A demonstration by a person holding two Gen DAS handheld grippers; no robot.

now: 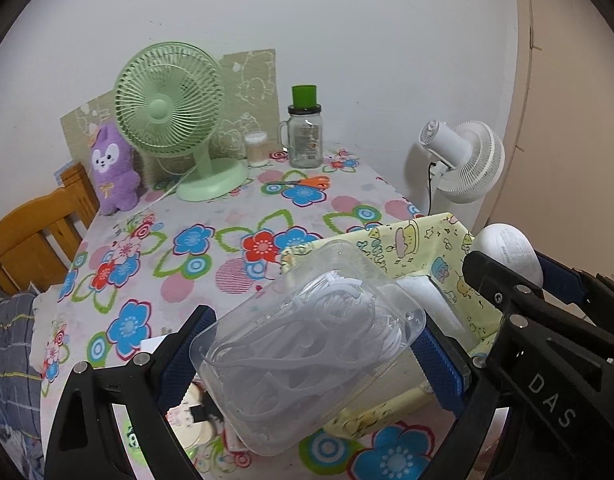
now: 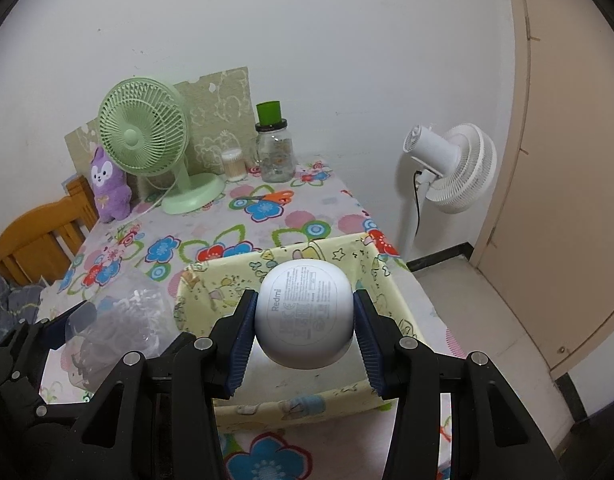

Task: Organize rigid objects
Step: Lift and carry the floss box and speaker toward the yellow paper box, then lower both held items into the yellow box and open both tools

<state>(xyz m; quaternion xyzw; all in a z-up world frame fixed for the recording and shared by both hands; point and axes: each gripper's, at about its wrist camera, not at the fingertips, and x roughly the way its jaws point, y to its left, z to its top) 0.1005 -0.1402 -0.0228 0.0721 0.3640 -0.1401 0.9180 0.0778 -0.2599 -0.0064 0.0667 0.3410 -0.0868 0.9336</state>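
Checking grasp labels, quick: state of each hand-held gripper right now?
Left hand-held gripper: shut on the clear plastic box of white floss picks.
Right hand-held gripper: shut on the white rounded Redmi earbud case.

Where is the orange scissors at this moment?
The orange scissors lie flat on the floral tablecloth at the far end, just in front of the glass jar and right of the green fan.

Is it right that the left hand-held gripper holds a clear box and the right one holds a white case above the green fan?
Not quite. In the right wrist view the right hand-held gripper holds the white case above the yellow bin, not the green fan, which stands far back. The left hand-held gripper does hold the clear box.
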